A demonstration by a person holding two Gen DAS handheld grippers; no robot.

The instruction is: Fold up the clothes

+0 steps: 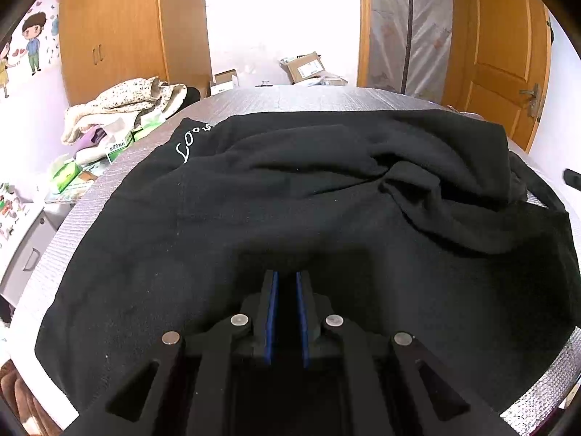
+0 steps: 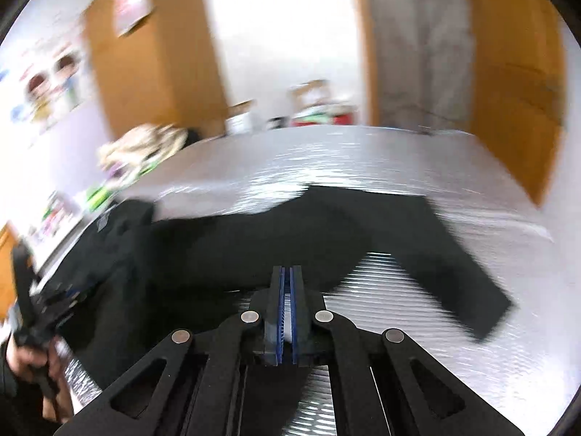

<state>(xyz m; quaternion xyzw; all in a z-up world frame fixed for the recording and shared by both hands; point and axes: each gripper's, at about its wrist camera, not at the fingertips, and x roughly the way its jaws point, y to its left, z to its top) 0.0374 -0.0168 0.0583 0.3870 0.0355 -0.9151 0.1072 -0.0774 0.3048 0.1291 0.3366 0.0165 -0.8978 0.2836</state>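
Note:
A black garment with white lettering lies spread and rumpled over the silver table. My left gripper is low over its near part. The blue pads stand a narrow gap apart with black cloth between them. The right wrist view is motion-blurred. In it the garment lies across the table with one sleeve stretched out to the right. My right gripper is shut with nothing in it, just short of the cloth's near edge. A hand holds the left gripper at the far left.
A heap of pale patterned cloth and green boxes sit on a low unit left of the table. Cardboard boxes lie on the floor beyond. There is a wooden wardrobe at the back left and a door at the right.

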